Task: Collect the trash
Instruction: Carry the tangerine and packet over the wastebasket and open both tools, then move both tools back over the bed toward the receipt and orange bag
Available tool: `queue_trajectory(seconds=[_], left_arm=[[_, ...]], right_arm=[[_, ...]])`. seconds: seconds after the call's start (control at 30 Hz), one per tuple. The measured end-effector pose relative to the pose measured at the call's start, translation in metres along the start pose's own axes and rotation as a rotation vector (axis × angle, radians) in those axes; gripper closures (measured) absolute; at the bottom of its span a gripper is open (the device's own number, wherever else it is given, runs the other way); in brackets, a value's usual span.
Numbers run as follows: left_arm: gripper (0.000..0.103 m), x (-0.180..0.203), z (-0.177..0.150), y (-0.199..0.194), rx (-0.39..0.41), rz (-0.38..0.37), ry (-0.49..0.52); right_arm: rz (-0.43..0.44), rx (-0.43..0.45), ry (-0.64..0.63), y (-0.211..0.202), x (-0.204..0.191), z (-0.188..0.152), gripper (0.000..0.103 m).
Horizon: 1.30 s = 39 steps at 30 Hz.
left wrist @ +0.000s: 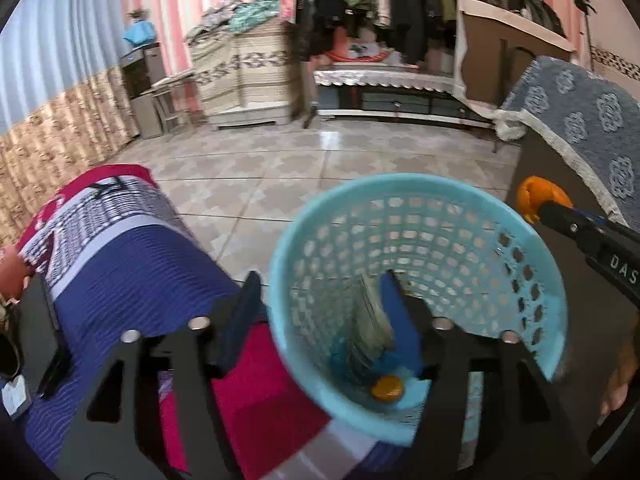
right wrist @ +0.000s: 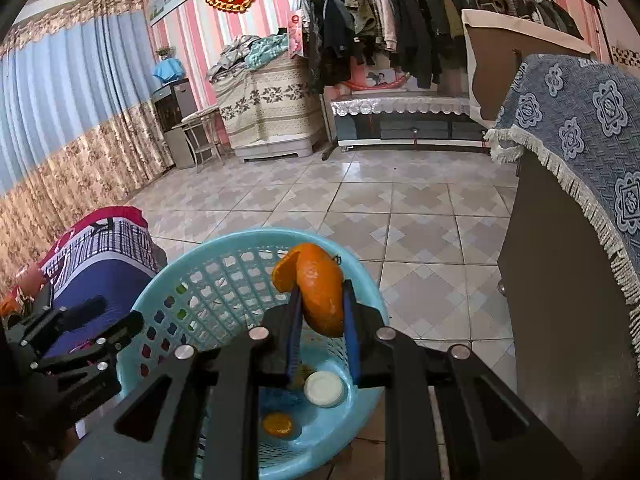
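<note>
A light blue plastic basket (left wrist: 500, 280) fills the left wrist view, tilted. My left gripper (left wrist: 320, 296) is shut on the basket's near wall, one finger outside, one inside. Inside lie a small orange piece (left wrist: 387, 387) and a folded grey-green wad (left wrist: 372, 320). My right gripper (right wrist: 320, 300) is shut on an orange peel (right wrist: 320, 284) and holds it over the basket (right wrist: 168, 292). The basket holds a white round lid (right wrist: 325, 389) and an orange piece (right wrist: 277, 424). The right gripper with the peel (left wrist: 536, 196) shows at the right in the left wrist view.
A bed with a blue, red and plaid cover (left wrist: 120, 264) lies to the left. A dark cabinet under a blue patterned cloth (right wrist: 580, 128) stands at the right. Tiled floor (right wrist: 400, 208) stretches ahead to a clothes rack (right wrist: 420, 20) and low furniture.
</note>
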<state>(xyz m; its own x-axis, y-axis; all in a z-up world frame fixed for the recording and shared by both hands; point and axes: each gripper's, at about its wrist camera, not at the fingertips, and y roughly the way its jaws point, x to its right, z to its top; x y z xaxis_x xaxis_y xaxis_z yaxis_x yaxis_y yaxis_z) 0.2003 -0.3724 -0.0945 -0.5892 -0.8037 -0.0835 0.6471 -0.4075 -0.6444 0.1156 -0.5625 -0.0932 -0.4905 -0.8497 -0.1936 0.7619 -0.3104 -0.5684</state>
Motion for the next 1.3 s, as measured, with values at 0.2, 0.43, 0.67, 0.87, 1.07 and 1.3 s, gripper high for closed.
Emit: queue_trajectory(seconds=[0.2,0.43,0.67,0.87,1.07,1.3], left_arm=[[0.013,-0.035,0.007,-0.027,0.077,0.071,-0.068],[0.006,-0.077,0.008,-0.061,0.143,0.159,-0.108],[0.006,-0.12,-0.002,-0.085,0.154,0.203,-0.173],[0.006,-0.149,-0.014,-0.104,0.166,0.245,-0.215],[0.006,-0.172,-0.03,-0.125,0.176,0.284,-0.244],[0.006,-0.208,-0.054,-0.145,0.161,0.331,-0.296]], right_arm=[[0.023,-0.017,-0.023,0.007,-0.022,-0.003,0.084],[0.052,-0.035,-0.063,0.017,-0.051,-0.004,0.08],[0.045,-0.028,-0.073,0.019,-0.068,-0.004,0.052],[0.042,0.017,-0.073,0.008,-0.079,-0.002,0.033],[0.03,0.053,-0.101,-0.002,-0.094,0.001,0.017],[0.041,0.068,-0.134,-0.012,-0.118,0.0,0.008]])
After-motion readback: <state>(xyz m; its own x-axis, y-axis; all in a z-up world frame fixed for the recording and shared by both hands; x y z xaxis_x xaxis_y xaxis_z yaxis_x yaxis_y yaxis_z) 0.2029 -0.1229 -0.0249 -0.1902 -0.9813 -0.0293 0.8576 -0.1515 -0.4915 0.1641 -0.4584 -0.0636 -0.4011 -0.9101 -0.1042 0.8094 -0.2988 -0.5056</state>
